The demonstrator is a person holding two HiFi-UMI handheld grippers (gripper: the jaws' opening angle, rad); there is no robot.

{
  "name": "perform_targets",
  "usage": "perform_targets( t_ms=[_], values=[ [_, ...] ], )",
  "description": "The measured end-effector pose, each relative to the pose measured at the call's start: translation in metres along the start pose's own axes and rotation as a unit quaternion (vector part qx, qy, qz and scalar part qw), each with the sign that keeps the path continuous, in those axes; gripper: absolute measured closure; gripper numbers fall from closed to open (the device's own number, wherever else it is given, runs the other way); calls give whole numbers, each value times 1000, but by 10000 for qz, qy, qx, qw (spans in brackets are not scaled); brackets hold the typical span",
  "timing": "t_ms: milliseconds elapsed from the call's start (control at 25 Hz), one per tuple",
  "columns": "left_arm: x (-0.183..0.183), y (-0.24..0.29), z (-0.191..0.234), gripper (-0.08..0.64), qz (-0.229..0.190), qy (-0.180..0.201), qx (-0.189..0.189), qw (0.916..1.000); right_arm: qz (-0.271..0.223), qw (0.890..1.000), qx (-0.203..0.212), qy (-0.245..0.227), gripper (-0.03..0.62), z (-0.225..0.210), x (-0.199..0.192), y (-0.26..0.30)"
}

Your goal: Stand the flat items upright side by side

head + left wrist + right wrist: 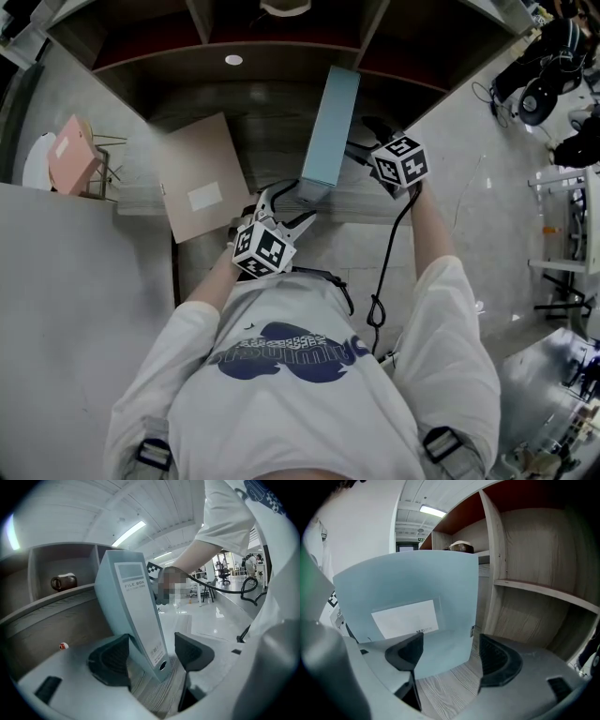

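A light blue file box (330, 122) stands upright on the wooden shelf board (272, 141). Its near end sits between the jaws of my left gripper (288, 208). In the left gripper view the box spine (133, 606) lies against the left pad (112, 660), with a gap to the right pad; the left gripper (152, 654) is open. My right gripper (354, 150) is at the box's right side and open. The box's broad face (412, 597) fills the right gripper view just beyond that gripper (450, 657). A beige flat folder (202, 178) lies flat to the left.
A pink flat item (73, 155) leans at the far left past the shelf side. Upright dividers and upper compartments (525, 573) close in the shelf. A brown roll (63, 581) sits in one compartment. A black cable (384, 272) hangs from the right gripper.
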State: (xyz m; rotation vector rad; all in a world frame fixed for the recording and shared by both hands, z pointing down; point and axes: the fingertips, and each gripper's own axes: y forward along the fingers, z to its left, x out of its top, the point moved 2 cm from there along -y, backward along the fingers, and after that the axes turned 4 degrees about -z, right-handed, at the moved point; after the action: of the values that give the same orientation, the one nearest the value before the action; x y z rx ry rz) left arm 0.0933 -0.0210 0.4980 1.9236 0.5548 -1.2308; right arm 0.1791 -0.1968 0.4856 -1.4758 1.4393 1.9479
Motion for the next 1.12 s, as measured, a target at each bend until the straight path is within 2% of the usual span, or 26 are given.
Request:
perform_targets(
  t_ms=[280,480,640,720,920,1000,1120],
  values=[
    [3,7,-3,247,-4,59,-135,9999,207,9997,100,2,225,-6,4,7],
    [2,9,-1,247,-12,90,-244,9997,671,9973,78,-291,225,0,-10,3],
    [1,9,1,249,-34,108,-360,9993,633,9979,84,-103,225,12,-18,-15],
    [1,10,5,250,-42,136,-393,9991,611,9978,249,-13,225,26,-19,-28],
    [6,13,19,250,-99,151,-409,9990,420,9924,1120,292,225,86,-12,-59],
    [7,14,25,250,-141,176,-471,9986,271,9911,1258,345,225,106,-5,-63],
    [9,17,35,250,-214,139,-575,9980,145,9921,1206,322,225,123,4,-58]
  ],
)
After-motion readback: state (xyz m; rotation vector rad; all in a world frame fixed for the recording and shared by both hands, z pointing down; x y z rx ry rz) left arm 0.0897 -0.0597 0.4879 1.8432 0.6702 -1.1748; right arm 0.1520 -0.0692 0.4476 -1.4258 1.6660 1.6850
